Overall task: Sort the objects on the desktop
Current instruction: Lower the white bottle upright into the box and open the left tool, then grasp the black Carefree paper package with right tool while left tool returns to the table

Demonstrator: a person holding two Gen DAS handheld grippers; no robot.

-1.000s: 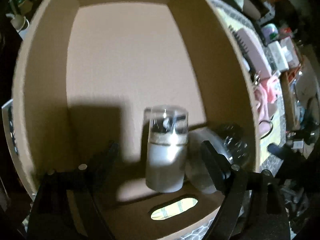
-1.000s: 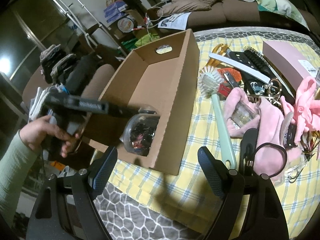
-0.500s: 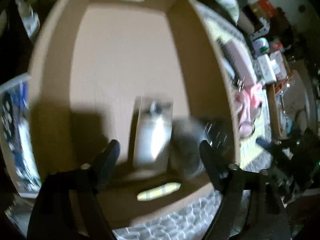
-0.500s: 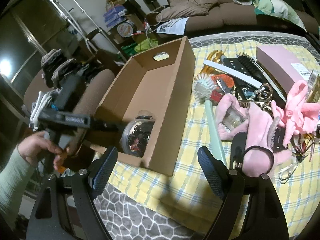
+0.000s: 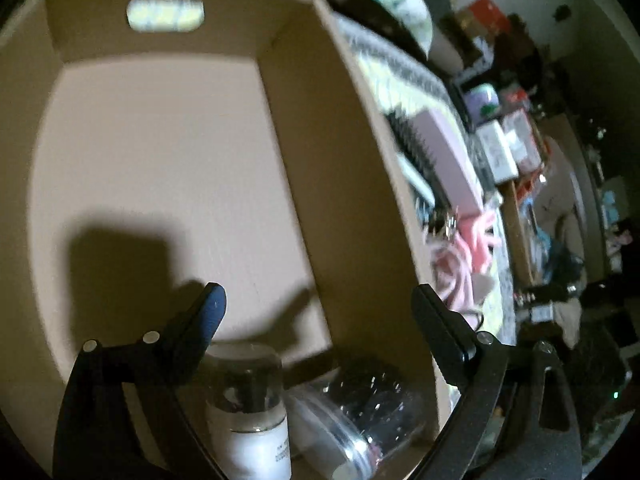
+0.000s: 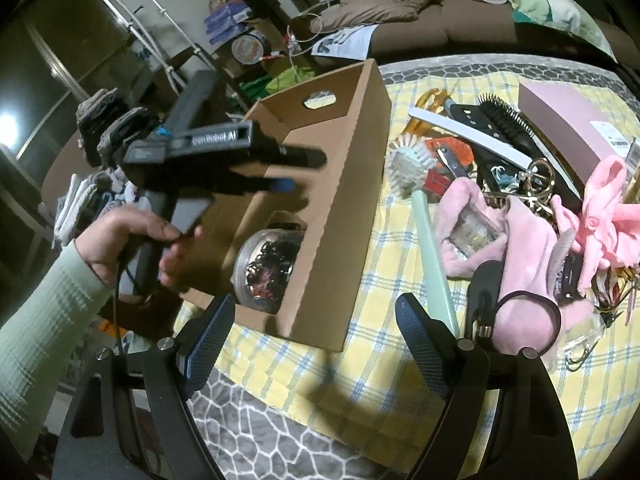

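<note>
Hovering over the near end of the cardboard box [image 6: 320, 216], the left gripper [image 5: 316, 312] has its jaws spread wide with nothing between them. Below it, in the box's near corner, a white pump bottle [image 5: 256, 428] with a clear cap stands upright, just beside a clear jar [image 6: 268, 268] of small dark items lying on its side. Both look already sorted; the rest of the box floor is bare.

Right of the box, on the yellow checked cloth [image 6: 360, 360], lies the unsorted pile. Nearest the box's right wall is the mint dish brush [image 6: 424, 224] — bristle head toward the far edge, handle running back toward the near edge, so its long axis points roughly at the right gripper [image 6: 316, 340]. Beyond it: pink cloth [image 6: 520, 248], black hairbrush [image 6: 504, 120], pink box [image 6: 568, 120].

The right gripper's jaws are also apart and empty, held above the cloth's near edge. Judgement: the right hand is nearer the pile, and the brush handle lies ahead and slightly right of its jaws — it would need turning to close across the handle.
</note>
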